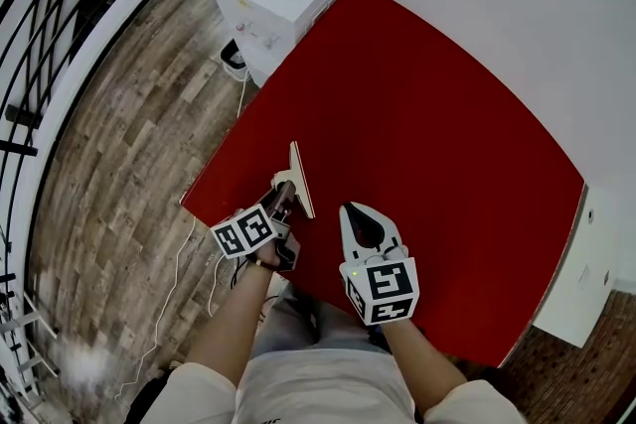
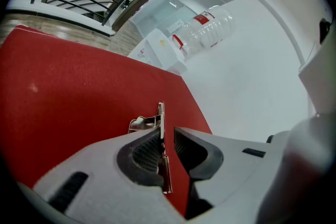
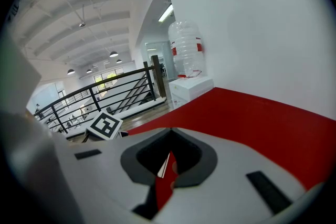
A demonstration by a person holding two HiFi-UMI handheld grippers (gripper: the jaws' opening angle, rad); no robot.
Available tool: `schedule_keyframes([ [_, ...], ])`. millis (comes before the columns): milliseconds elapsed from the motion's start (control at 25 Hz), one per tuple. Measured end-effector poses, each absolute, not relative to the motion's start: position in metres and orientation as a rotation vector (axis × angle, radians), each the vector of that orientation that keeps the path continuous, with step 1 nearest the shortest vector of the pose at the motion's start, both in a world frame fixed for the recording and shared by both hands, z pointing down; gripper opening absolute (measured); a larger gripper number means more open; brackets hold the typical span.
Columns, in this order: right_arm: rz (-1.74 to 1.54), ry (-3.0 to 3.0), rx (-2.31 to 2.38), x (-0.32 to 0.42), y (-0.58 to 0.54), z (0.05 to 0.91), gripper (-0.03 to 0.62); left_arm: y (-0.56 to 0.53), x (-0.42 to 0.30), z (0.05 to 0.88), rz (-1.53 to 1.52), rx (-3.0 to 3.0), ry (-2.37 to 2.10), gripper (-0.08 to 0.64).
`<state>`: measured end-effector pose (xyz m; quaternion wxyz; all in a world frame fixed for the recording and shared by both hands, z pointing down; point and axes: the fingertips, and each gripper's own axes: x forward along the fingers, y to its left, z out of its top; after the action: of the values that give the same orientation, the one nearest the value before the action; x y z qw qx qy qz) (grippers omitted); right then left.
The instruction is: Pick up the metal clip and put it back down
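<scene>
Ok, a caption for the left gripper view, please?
Left gripper with jaws slightly apart around the metal clip, which leans on one pad, over the red table.

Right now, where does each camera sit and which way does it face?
Head view: on the person's head, facing steeply down at the red table; shows both forearms, the left gripper and right gripper.
Left gripper view: on the left gripper, facing along its parted jaws across the table to the bottle; the clip stands between them.
Right gripper view: on the right gripper, facing along its closed jaws toward the bottle; the left gripper's cube shows.
Shared: head and left gripper views both show the clip.
</scene>
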<state>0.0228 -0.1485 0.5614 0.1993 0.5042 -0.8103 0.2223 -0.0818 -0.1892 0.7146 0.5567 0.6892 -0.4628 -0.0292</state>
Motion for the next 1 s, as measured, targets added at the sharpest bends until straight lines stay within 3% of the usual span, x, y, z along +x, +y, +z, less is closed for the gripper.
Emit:
schedule_keyframes([
  [1000, 0.603, -2.289, 1.387, 0.018, -0.135, 0.555, 0.005, -0.179, -0.113, 0.709, 0.113, 1.750, -1.195, 0.091],
])
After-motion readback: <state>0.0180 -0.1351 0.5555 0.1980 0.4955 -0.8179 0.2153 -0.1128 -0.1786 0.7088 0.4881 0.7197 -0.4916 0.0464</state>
